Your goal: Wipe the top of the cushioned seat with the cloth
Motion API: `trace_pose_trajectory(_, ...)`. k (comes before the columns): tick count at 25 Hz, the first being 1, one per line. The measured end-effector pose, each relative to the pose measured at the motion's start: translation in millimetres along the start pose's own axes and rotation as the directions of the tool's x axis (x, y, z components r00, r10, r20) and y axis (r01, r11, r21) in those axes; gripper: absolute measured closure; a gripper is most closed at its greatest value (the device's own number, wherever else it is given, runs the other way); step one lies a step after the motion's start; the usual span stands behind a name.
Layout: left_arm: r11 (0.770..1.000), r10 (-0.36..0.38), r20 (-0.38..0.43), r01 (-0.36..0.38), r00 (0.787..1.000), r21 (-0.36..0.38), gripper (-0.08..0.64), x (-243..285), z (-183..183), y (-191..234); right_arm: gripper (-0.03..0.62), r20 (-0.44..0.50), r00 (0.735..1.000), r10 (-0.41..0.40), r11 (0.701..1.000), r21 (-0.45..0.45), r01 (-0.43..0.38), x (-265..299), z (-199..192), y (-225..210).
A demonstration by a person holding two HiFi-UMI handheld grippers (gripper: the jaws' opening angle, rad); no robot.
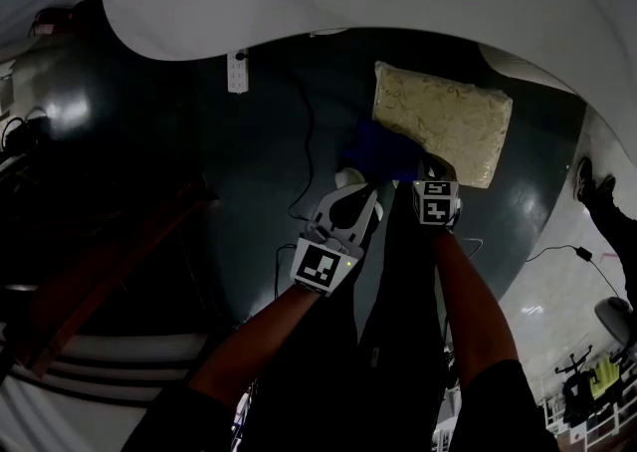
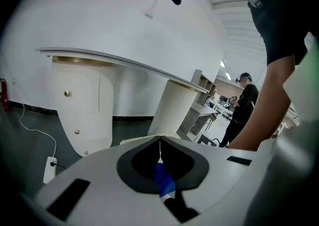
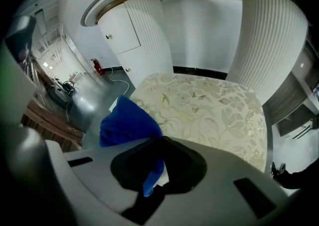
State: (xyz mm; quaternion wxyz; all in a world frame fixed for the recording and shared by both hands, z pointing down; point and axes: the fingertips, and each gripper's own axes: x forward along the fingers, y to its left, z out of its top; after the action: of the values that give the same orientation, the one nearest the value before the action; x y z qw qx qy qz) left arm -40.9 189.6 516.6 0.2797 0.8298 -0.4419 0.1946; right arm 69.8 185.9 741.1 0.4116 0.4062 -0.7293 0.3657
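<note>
Both grippers pinch the same blue cloth point(image 3: 127, 120); left gripper point(image 2: 160, 145) has its fingers closed with a strip of blue caught between them; right gripper point(image 3: 160, 145) likewise has its fingers closed on a fold, the rest of the cloth bunching out to the left. Cushioned seat point(image 3: 209, 105), cream with a leaf pattern, sits on the dark floor point(image 1: 249, 171) between white fluted columns point(image 3: 271, 46). In the head view the cloth hangs at the seat's near-left corner, just beside the edge; cannot tell if it touches the fabric. Top of the seat is bare, with nothing lying on it.

Step in hand, as I read it: cloth gathered and brought to the seat – wiping itself not yet begun, or only at its start.

Next move calls for lowering the bunch flat onto the top, then sweeping across toward the far side in overlapping passes; keep both grips firm so the cloth doesn't slip out – and spread it a bit, since a tight wad covers little.
</note>
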Motion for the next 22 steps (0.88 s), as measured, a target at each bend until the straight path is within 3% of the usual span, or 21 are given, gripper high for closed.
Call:
trace_pose_trajectory(4, 0.999, -0.028, -0.016, 0.028, 0.999, 0.029, 0.545, 11, 9, -14, 0.543, 0.0, 1.0, -0.012, 1.0, -0.008, 0.012, -6, -2, -17)
trace_pose_trajectory(7, 0.999, -0.044, 0.016, 0.044, 0.999, -0.003, 0.545, 21, 9, -26, 0.543, -0.003, 1.0, -0.028, 0.999, -0.024, 0.028, -15, 1, -28)
trace_pose_trajectory(11, 0.996, -0.083, -0.026, 0.084, 0.996, 0.022, 0.545, 32, 8, -43, 0.543, -0.008, 0.999, -0.045, 0.999, 0.025, 0.045, -22, -8, -53)
trace_pose_trajectory(15, 0.993, -0.114, -0.001, 0.114, 0.993, 0.001, 0.545, 44, 1, -57, 0.543, -0.014, 0.999, -0.045, 0.999, 0.01, 0.046, -36, -2, -70)
trace_pose_trajectory(22, 0.991, -0.134, -0.025, 0.135, 0.991, 0.025, 0.545, 59, 3, -68, 0.543, 0.005, 0.996, -0.088, 0.995, 0.054, 0.088, -40, -15, -99)
